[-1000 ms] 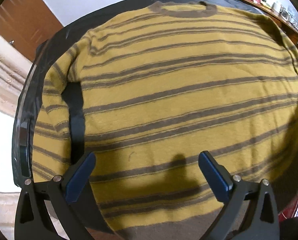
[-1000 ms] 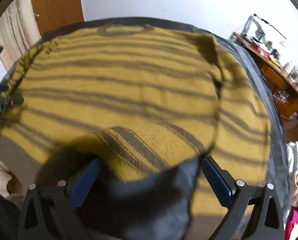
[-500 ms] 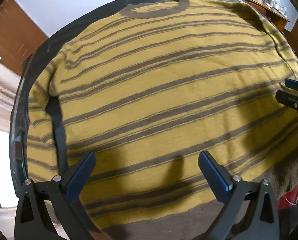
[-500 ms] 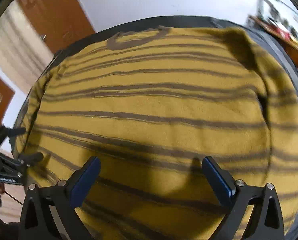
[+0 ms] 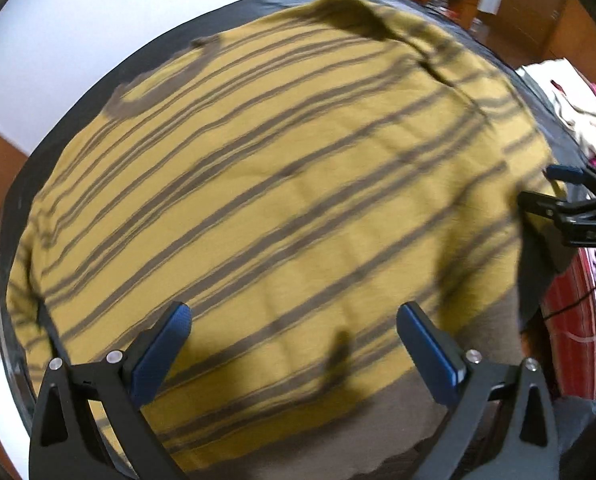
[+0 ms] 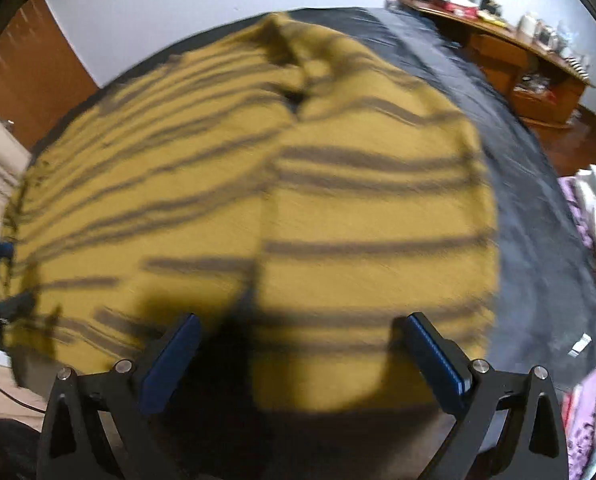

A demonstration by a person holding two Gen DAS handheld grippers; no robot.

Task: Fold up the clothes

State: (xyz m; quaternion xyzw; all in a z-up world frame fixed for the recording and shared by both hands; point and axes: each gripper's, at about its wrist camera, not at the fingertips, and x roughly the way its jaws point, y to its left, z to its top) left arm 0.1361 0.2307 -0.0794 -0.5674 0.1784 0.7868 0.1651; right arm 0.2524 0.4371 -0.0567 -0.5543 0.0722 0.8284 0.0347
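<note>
**Sweater laid flat; right side now under my right tool**

Finding 1. The striped sweater (image 5: 282,216) lies spread, front up, on the dark table (image 6: 537,208). Its grey collar sits in the upper left of the left view and its grey hem along the bottom edge.

Finding 2. A second ago a lifted flap of the sweater, grey underside showing, lay between the fingers of my right hand-held gripper (image 6: 298,354). That flap is gone; the fingers now stand wide apart with nothing between them, above the right sleeve (image 6: 377,208), which lies along the body panel at centre frame.

Finding 3. My left hand-held gripper (image 5: 294,348) is likewise spread and empty, low over the hem area. Its view has swung rightward since the earlier frames, so the right tool now appears at the right edge of the frame, near the sweater's side edge.

Assessment. Both views are motion-blurred, so I am mid-move. I judge the smoothing step finished and no fold yet made; the first fold, probably the right sleeve or side inward, looks next.

Containers. None is in use. A wooden sideboard (image 6: 509,56) at upper right carries small items too blurred to identify; a pale heap of cloth (image 5: 569,100) lies beyond the table's right side.
</note>
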